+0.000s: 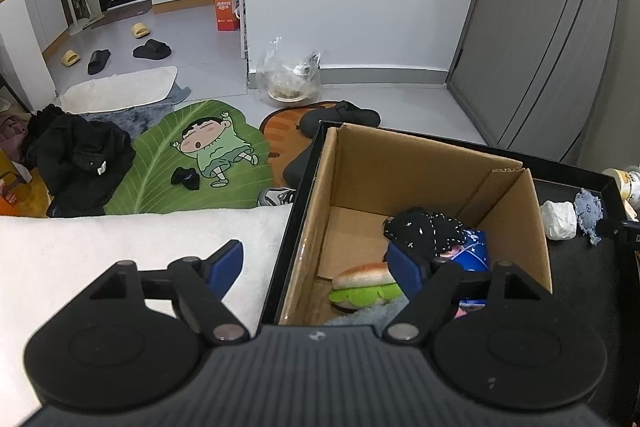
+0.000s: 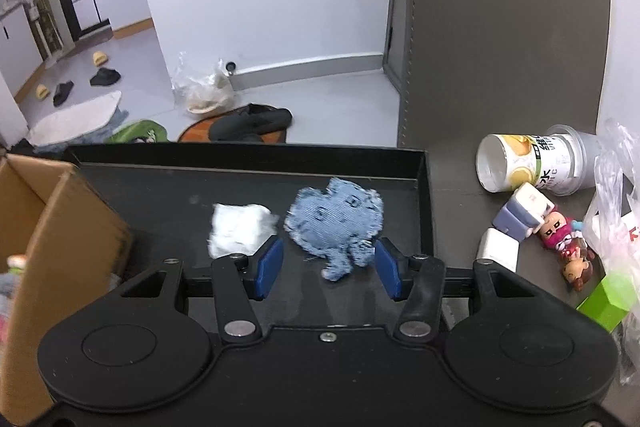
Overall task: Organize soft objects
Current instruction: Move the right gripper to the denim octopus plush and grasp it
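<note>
The left claw [image 1: 316, 269] hangs released over the near left corner of a corrugated cardboard box [image 1: 420, 163], its blue rubbery pads spread wide: one over a white fuzzy towel-like surface [image 1: 120, 239] left of the box, the other inside it, with nothing pressed between them. In the box lie a squashy burger toy [image 1: 366, 285] with a tan bun and a scalloped green layer, a black plush piece [image 1: 424, 229] stitched with white crosses, a glossy blue packet with stars [image 1: 474, 251], and a bit of pale blue fleece at the near edge. The box stands in a shallow black tray [image 2: 248, 151] with raised rims.

The right claw [image 2: 329, 265] is also released, pads apart on either side of the near tail of a frayed light-blue denim fish-shaped toy [image 2: 334, 219], not visibly touching it. The toy lies flat on the smooth tray floor, right of centre. Just left of it sits a crumpled white soft wad [image 2: 238, 229], close to the left pad. Right of the tray, on the grey desk [image 2: 452, 187], lie a tipped plastic cup [image 2: 528, 167], small figurines [image 2: 560, 233] and a clear crinkled bag [image 2: 618, 203].
</note>
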Demonstrator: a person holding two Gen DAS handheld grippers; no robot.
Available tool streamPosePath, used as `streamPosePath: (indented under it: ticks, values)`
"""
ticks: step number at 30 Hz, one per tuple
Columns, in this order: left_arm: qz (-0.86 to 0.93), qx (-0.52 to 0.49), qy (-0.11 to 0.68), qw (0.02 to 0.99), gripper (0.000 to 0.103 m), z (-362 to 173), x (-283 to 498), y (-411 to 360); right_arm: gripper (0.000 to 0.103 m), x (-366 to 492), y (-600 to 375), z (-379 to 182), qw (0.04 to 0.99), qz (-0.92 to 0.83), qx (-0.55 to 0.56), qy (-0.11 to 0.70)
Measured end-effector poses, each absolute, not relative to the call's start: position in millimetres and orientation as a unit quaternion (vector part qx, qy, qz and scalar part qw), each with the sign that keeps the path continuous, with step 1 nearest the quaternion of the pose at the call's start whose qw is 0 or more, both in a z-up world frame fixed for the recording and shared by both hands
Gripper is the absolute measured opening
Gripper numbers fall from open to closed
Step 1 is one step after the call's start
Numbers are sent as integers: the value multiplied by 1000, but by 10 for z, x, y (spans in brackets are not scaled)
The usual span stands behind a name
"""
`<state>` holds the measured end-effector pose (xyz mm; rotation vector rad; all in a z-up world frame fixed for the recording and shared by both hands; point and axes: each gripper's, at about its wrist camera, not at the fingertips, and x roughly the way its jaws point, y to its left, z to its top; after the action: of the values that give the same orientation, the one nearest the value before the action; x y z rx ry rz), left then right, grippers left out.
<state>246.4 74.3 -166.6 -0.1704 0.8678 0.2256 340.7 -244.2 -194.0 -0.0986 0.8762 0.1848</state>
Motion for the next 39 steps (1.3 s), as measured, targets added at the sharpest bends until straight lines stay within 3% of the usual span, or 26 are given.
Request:
streamPosePath:
  ticks: [9,11,13,15,16,21,39]
  values:
    - [112,-72,429,894,78,-1733,2556,699,51,3555,-2442,-2144,898,87,-55,428]
    - [114,-73,430,893,78,-1738,2564,700,47,3567,-2450,-2186,895,89,-54,433]
    - [114,-74,431,892,78,-1739,2567,705,32,3562,-2471,-2202,895,90,-50,433]
    - [114,-74,432,892,78,-1738,2566,704,7,3552,-2478,-2193,895,92,-49,434]
    - [114,-74,432,892,78,-1737,2566,705,6,3547,-2488,-2190,894,93,-44,436]
    - [116,-79,429,892,78,-1719,2558,722,2,3489,-2519,-2141,897,92,-37,431]
    - [113,-78,426,894,78,-1688,2465,769,1,3115,-2420,-1653,907,99,-7,410]
